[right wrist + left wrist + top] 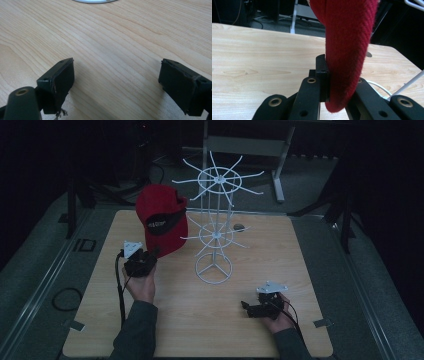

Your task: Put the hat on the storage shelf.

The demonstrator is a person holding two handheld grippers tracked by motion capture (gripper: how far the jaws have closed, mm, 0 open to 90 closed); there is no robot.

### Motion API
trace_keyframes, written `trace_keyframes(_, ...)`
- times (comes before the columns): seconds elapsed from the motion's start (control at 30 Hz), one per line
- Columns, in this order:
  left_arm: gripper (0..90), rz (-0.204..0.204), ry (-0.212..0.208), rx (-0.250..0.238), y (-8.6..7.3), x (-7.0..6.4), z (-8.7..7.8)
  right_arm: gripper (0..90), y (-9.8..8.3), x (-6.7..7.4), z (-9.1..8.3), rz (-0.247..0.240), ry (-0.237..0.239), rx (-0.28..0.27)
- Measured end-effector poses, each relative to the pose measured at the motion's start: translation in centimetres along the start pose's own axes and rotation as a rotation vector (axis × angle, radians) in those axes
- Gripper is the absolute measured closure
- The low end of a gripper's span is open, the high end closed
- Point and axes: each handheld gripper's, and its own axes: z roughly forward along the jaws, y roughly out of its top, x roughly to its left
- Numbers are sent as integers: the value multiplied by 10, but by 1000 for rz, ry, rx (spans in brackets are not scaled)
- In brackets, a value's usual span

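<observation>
A red cap (162, 217) with a black patch is held up above the left part of the wooden table (280, 285), beside a white wire rack (216, 205). My left gripper (150, 254) is shut on the cap's lower edge; in the left gripper view the red fabric (348, 50) is pinched between the two black jaws (339, 82). My right gripper (246, 307) rests low over the table at the front right, jaws wide apart with only bare wood between its pads (62, 80).
The rack's round base (214, 268) stands mid-table, its spokes reaching out at two levels. A small dark object (239, 226) lies behind the rack. A cable loop (66, 298) lies off the table's left edge. A metal stand (250, 145) is behind the table.
</observation>
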Motion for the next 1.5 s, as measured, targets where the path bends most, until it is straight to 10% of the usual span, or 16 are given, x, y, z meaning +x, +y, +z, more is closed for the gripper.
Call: trace_keyframes(1.5,861,21,-40,-148,49,-14,-30,131,0,0,0,-2,1,2)
